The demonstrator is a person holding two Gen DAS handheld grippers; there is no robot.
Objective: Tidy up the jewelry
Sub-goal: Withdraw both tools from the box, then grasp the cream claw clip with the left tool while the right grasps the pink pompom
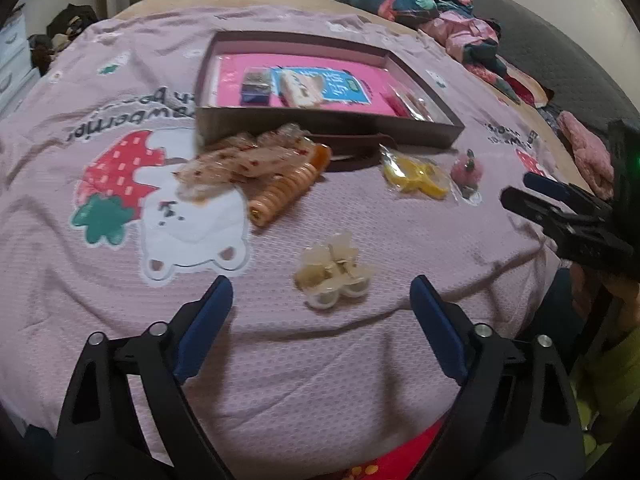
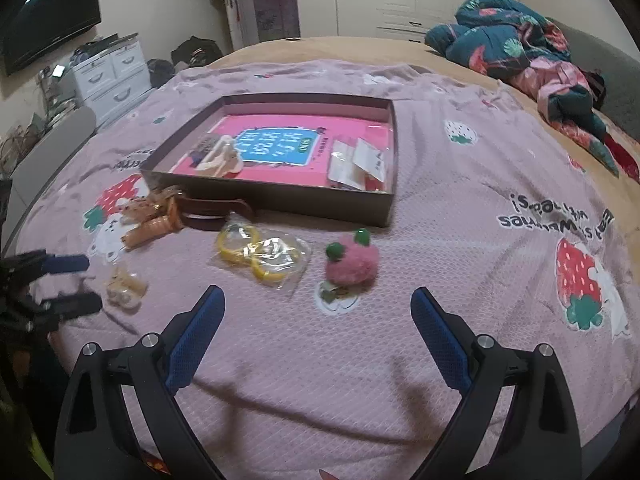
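Both grippers hang over the bed, jaws wide and empty. The left gripper lines up on the pale hair clip, well in front of the open box, probably its next pick. The right gripper faces the pink pompom. Box contents blur together.

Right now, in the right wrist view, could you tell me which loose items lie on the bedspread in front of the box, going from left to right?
Cream hair claw → orange spiral hair clip → bag of yellow rings → fluffy pink strawberry clip.
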